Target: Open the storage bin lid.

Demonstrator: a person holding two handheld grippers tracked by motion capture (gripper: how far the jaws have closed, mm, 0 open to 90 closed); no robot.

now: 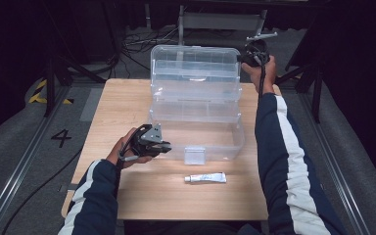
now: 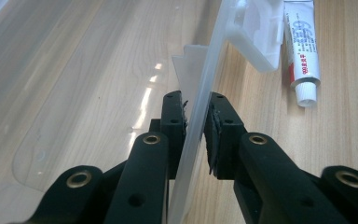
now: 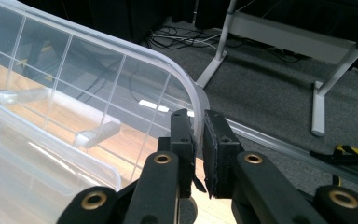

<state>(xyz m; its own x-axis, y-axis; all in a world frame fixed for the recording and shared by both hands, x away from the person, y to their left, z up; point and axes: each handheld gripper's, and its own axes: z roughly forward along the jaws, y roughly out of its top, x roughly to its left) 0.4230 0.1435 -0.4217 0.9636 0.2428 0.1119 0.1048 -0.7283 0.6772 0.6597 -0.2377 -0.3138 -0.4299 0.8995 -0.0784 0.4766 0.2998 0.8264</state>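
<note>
A clear plastic storage box (image 1: 196,132) stands open on the wooden table, its lid (image 1: 194,66) raised upright at the back. My left gripper (image 1: 164,145) is shut on the box's front wall (image 2: 200,116) near its left corner, one jaw on each side. My right gripper (image 1: 245,58) is up at the lid's top right corner, shut on the lid rim (image 3: 198,114). A white tube with red print (image 1: 205,177) lies on the table in front of the box, and in the left gripper view the tube (image 2: 303,46) sits beside the box latch (image 2: 261,32).
The table (image 1: 127,98) has bare wood left of the box and along the front edge. Cables (image 1: 142,41) and metal frame legs (image 3: 317,70) stand on the grey floor behind the table. A yellow-black strip (image 1: 41,93) marks the floor at the left.
</note>
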